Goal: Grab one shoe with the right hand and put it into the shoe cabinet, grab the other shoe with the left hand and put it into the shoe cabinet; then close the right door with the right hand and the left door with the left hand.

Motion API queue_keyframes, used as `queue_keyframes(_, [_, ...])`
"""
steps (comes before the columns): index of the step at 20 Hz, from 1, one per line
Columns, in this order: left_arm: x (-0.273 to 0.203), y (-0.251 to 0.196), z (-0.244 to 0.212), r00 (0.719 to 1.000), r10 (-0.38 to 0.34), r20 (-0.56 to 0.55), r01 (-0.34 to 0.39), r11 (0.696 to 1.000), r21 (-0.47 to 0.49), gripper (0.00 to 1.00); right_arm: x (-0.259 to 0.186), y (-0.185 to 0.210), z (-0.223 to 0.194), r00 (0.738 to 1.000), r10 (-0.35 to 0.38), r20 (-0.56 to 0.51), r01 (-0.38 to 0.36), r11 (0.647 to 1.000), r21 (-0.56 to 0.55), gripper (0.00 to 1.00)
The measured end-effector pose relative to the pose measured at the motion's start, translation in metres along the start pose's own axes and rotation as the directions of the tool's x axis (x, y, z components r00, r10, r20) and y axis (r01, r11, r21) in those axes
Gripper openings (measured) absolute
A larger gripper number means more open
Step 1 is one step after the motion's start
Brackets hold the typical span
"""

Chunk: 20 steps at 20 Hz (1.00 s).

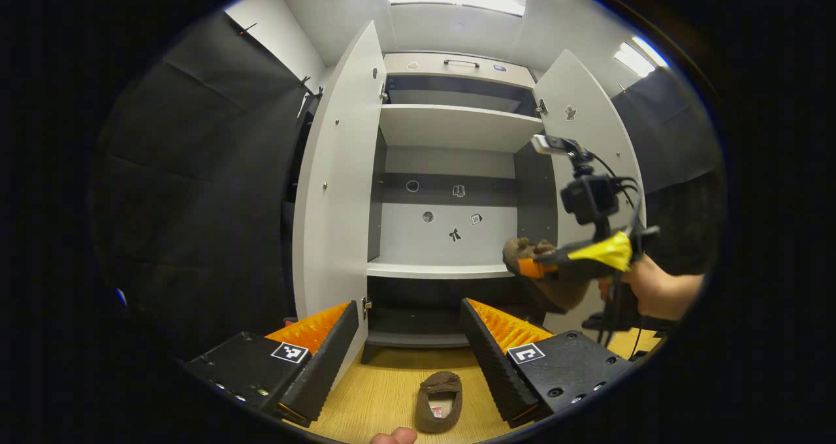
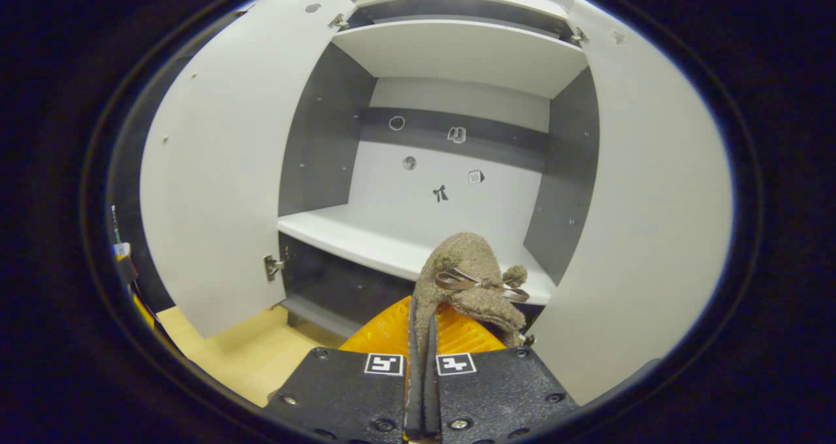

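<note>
Right hand-held gripper (image 2: 421,365) pinched nearly closed on thin heel edge of brown shoe (image 2: 467,281), white shelf (image 2: 353,238) just ahead; left hand-held gripper (image 1: 411,346) wide open, empty, other shoe (image 1: 439,401) below; shallow pinch, likely slip.

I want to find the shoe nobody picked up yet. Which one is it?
Look at the white shoe cabinet with both doors open. On the wooden floor before it lies a brown slipper, alone. The other shoe is up in the air, pinched in the right gripper.
</note>
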State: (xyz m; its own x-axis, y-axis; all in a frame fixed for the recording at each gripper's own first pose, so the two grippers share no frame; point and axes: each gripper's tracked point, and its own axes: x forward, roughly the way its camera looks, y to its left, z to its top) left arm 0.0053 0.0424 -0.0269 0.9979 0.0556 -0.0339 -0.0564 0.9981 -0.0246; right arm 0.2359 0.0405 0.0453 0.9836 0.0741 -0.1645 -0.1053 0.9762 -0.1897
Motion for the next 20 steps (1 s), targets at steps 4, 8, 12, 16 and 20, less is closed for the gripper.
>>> queue_keyframes(4, [-0.003, 0.002, -0.002, 1.0, 0.001, -0.01, -0.001, 1.0, 0.007, 0.95, 0.065, -0.012, 0.032, 0.997, -0.014, -0.076, 0.01, 0.999, -0.05, 0.05])
queue_keyframes(8, [-0.006, 0.004, -0.004, 1.0, -0.001, -0.019, 0.002, 1.0, 0.026, 0.95, 0.126, -0.022, 0.042, 0.984, -0.063, -0.166, 0.042, 0.991, -0.126, 0.05])
queue_keyframes(12, [-0.008, 0.008, -0.007, 1.0, 0.004, -0.026, -0.003, 0.999, 0.038, 0.95, 0.161, -0.018, 0.019, 0.942, -0.049, -0.333, 0.024, 0.996, -0.081, 0.05])
queue_keyframes(16, [-0.008, 0.011, -0.009, 1.0, 0.011, -0.028, -0.01, 0.999, 0.045, 0.95, 0.171, -0.01, 0.01, 0.918, -0.046, -0.395, 0.032, 0.999, -0.041, 0.07])
queue_keyframes(20, [-0.007, 0.012, -0.009, 1.0, 0.009, -0.026, -0.008, 0.999, 0.042, 0.95, 0.167, -0.011, 0.01, 0.908, -0.052, -0.416, 0.046, 0.999, -0.025, 0.13])
